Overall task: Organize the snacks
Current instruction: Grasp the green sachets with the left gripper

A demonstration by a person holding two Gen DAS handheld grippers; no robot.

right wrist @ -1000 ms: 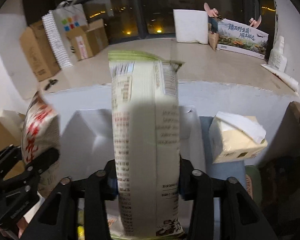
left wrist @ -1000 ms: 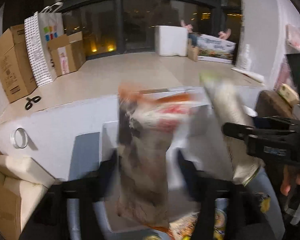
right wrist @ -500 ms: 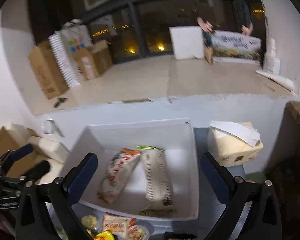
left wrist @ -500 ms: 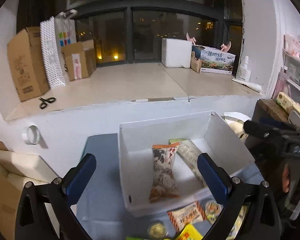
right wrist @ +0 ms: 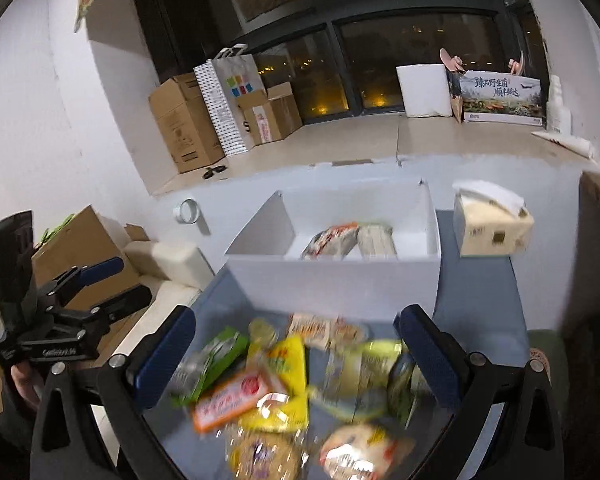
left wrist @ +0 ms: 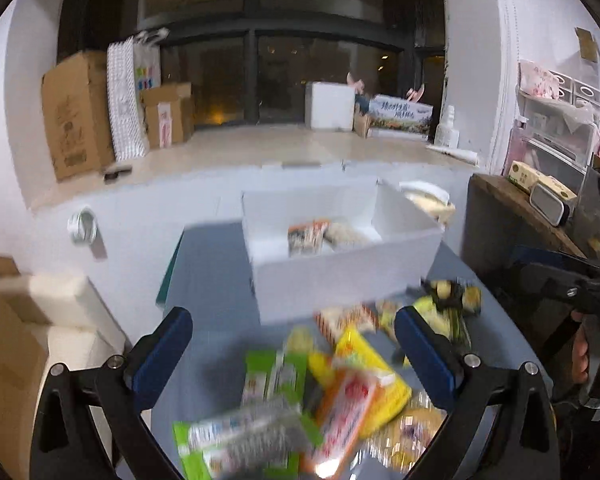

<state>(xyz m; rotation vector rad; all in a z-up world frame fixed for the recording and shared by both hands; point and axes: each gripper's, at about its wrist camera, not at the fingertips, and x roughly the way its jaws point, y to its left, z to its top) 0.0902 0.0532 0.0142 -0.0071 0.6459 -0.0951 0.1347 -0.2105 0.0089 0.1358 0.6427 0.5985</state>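
A white open box stands on the blue-grey table. Inside it lie an orange-topped packet and a pale packet, side by side. In front of the box is a loose pile of snacks: a yellow packet, an orange-red packet, green packets. My left gripper hangs open above the pile, holding nothing. My right gripper is open and bare too, over the same pile.
A tissue pack sits right of the box, and a dark wooden stand rises at the far right. A tape roll hangs on the white ledge. Cardboard boxes and a paper bag stand on the sill. Foam blocks lie left of the table.
Both grippers let go of their packets, which now lie in the white box. Both jaws opened wide and drew back from the box to above the snack pile.
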